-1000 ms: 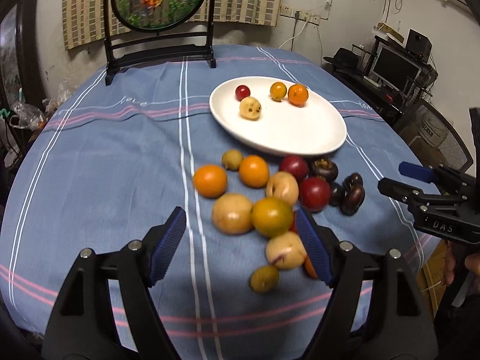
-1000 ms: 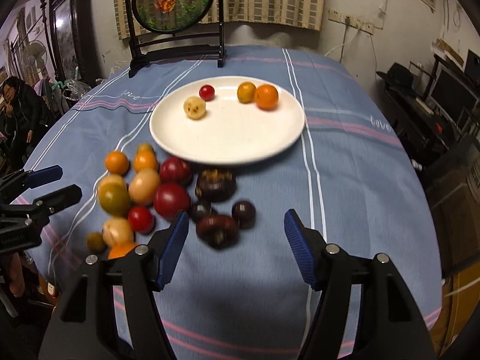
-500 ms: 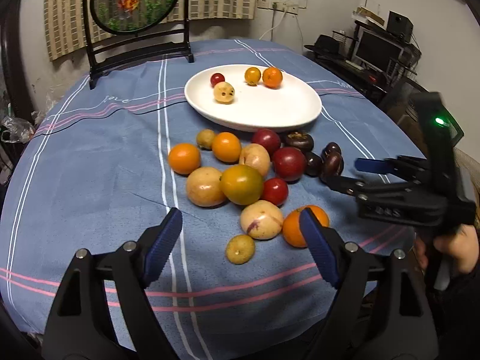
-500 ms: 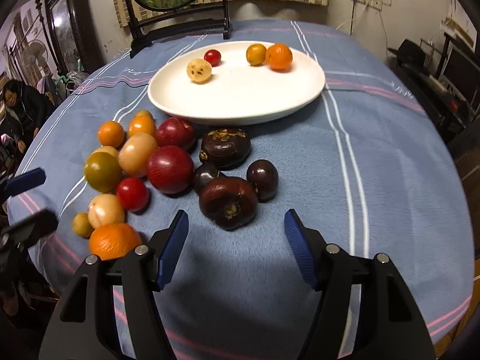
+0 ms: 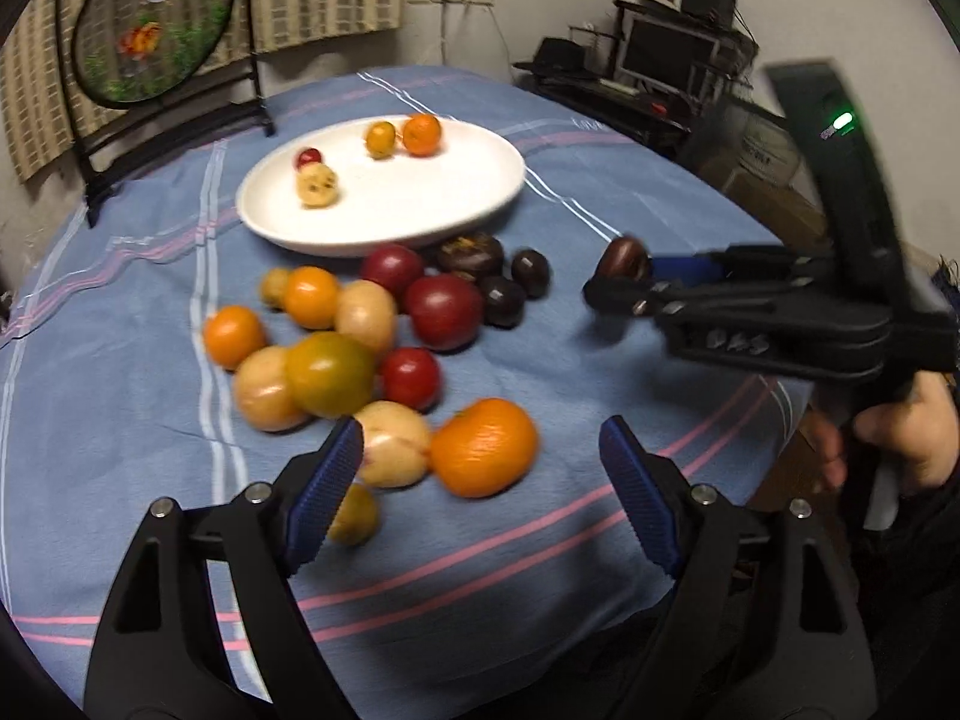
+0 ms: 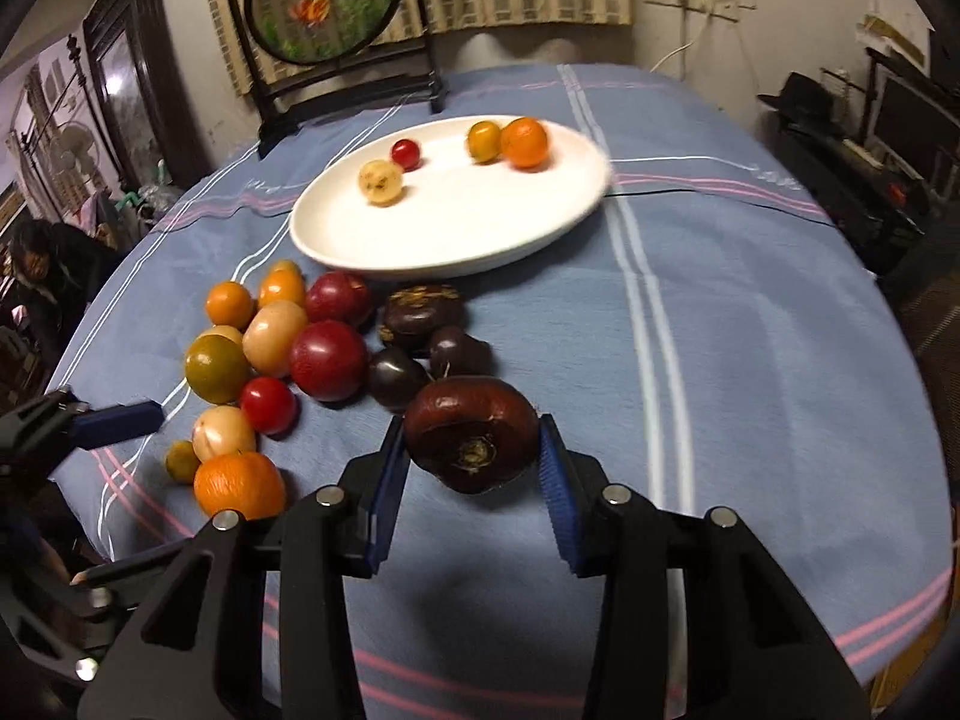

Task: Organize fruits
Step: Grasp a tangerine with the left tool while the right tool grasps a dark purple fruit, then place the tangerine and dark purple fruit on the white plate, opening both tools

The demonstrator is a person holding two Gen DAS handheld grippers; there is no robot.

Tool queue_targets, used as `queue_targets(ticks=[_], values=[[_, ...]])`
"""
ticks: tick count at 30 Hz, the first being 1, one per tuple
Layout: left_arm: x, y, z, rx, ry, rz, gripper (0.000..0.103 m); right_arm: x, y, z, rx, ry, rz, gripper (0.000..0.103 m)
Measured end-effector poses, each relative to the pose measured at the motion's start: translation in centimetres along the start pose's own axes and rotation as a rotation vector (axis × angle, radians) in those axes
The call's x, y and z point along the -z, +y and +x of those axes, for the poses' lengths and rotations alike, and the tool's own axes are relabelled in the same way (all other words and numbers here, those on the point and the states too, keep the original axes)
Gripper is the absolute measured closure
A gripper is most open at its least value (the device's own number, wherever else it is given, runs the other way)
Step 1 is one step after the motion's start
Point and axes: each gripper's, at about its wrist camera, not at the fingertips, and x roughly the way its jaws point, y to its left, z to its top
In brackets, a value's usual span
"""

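A white plate (image 5: 384, 240) on the blue striped cloth holds several small fruits. In front of it lies a loose heap of orange, yellow, red and dark fruits. My right gripper (image 6: 474, 450) has its jaws closing on a dark brown fruit (image 6: 471, 429), and both blue pads touch its sides. In the left wrist view that fruit (image 5: 624, 258) sits at the right gripper's tips, slightly above the cloth. My left gripper (image 5: 480, 438) is open, with a large orange (image 5: 483, 447) and a pale fruit (image 5: 393, 444) just beyond its fingertips. A small yellow-green fruit (image 5: 354, 513) is half hidden behind its left finger.
A round framed picture on a black stand (image 5: 150, 30) rises at the table's far edge. A desk with a monitor (image 5: 666, 54) stands to the right of the table. The person's hand (image 5: 900, 444) grips the right handle. Bare cloth (image 6: 750, 330) lies right of the heap.
The right gripper's jaws have come in around the dark brown fruit, which now fills the gap. The left gripper has shifted towards the large orange at the heap's near side.
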Motion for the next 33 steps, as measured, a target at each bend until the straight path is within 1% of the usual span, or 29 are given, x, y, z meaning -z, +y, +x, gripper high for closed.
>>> queue_targets(ticks=[2,4,5,6,7,8,13,15,18,21,27,33], values=[[0.0,-0.4,1.0,0.0,0.024,0.0,0.026,0.5,-0.6,-0.6,0.005,-0.007,0.006,0.06],[0.0,-0.5,1.9,-0.006,0.05,-0.013,0.036,1.0,-1.0,-1.0,0.001,-0.007,0.013,0.06],[0.0,-0.7,2.0,-0.022,0.042,-0.016,0.038,1.2,-1.1,-1.0,-0.004,-0.006,0.013,0.06],[0.0,-0.8,2.2,-0.024,0.048,-0.016,0.049,1.4,-1.2,-1.0,-0.01,-0.004,0.014,0.06],[0.0,-0.8,2.5,-0.037,0.058,-0.019,0.056,1.4,-1.3,-1.0,-0.015,-0.002,0.015,0.06],[0.0,-0.8,2.7,-0.05,0.058,-0.022,0.059,1.5,-1.3,-0.9,-0.02,0.0,0.016,0.06],[0.3,-1.0,2.5,-0.07,0.06,-0.027,0.059,1.9,-1.1,-0.6,-0.045,0.01,0.015,0.059],[0.3,-0.3,2.3,-0.047,0.057,-0.064,0.061,1.9,-0.9,-0.6,-0.049,0.005,0.012,0.059],[0.3,0.2,1.9,-0.023,0.051,-0.093,0.061,1.8,-0.5,-0.7,-0.05,0.0,0.002,0.059],[0.0,0.5,1.3,-0.03,0.031,-0.095,0.061,1.5,-0.4,-0.7,-0.044,-0.001,-0.002,0.059],[-0.6,1.7,0.4,0.002,0.005,-0.123,0.061,0.6,-0.1,-0.6,-0.034,-0.009,-0.009,0.059],[-1.7,3.3,-0.8,0.002,-0.034,-0.145,0.061,-0.4,0.7,-0.1,-0.041,-0.007,-0.025,0.059]])
